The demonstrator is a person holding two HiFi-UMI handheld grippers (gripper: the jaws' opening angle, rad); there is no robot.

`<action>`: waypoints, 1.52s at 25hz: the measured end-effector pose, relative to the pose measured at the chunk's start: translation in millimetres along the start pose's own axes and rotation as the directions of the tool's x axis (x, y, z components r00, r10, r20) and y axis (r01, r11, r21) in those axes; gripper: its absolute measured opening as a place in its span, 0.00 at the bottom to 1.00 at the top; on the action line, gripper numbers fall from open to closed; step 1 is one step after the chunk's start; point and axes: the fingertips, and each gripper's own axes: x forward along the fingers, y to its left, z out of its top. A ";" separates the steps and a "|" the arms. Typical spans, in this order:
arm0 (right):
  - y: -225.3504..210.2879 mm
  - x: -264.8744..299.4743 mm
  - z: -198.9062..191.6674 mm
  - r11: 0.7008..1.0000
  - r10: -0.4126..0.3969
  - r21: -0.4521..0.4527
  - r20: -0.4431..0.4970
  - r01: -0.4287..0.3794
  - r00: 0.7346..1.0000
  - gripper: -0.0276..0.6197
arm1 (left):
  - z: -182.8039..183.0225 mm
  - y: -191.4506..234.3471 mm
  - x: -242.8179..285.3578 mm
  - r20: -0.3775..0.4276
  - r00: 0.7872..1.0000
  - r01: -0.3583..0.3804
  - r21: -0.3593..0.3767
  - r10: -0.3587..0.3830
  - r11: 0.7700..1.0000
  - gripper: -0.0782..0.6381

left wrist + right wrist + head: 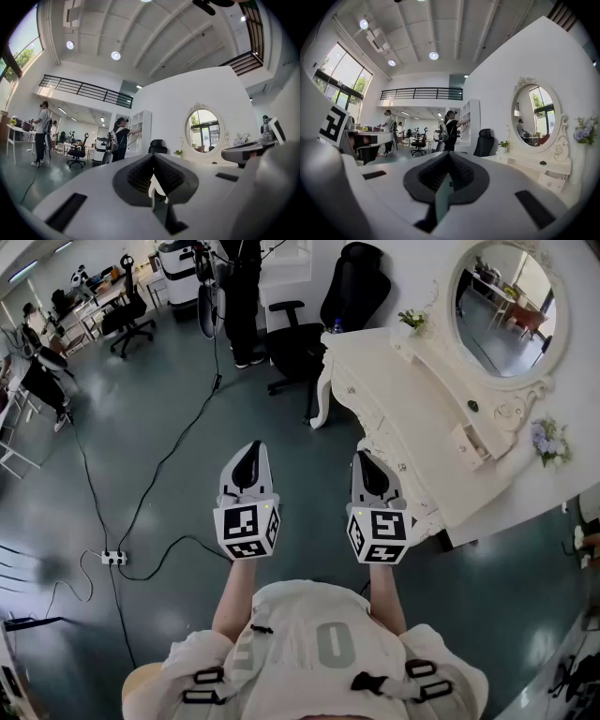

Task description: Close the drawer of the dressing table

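Note:
The white dressing table (394,381) stands to my right, with an oval mirror (506,306) behind it. A small drawer (469,442) on its top shelf sticks out; it also shows in the right gripper view as the drawer (548,182) below the mirror (533,117). My left gripper (248,450) and my right gripper (367,459) are held side by side above the floor, short of the table. Both are shut and hold nothing. From the left gripper (153,158) the mirror (202,130) lies far ahead to the right. The right gripper (449,156) points level past the table.
A black office chair (309,329) stands at the table's far end, and a person (242,296) stands beside it. Cables (159,465) and a power strip (113,558) lie on the floor to the left. Flowers (548,442) and a small plant (412,320) sit on the table.

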 end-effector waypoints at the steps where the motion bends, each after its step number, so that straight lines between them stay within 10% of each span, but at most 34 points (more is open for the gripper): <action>1: 0.0 -1.3 -2.4 1.000 0.002 0.006 -0.005 -0.002 1.000 0.06 | -0.4 -1.0 -1.0 0.001 1.000 0.002 -0.001 -0.002 1.000 0.13; 24: -1.9 1.7 -13.6 0.993 0.093 0.068 0.041 -0.095 0.995 0.06 | -26.2 -12.9 18.3 -0.028 1.000 0.004 -0.018 -0.004 1.000 0.13; 38: -59.7 158.6 6.9 0.996 0.066 0.048 0.088 -0.071 0.994 0.06 | -15.6 26.3 167.6 0.069 0.998 0.000 -0.052 0.004 0.999 0.13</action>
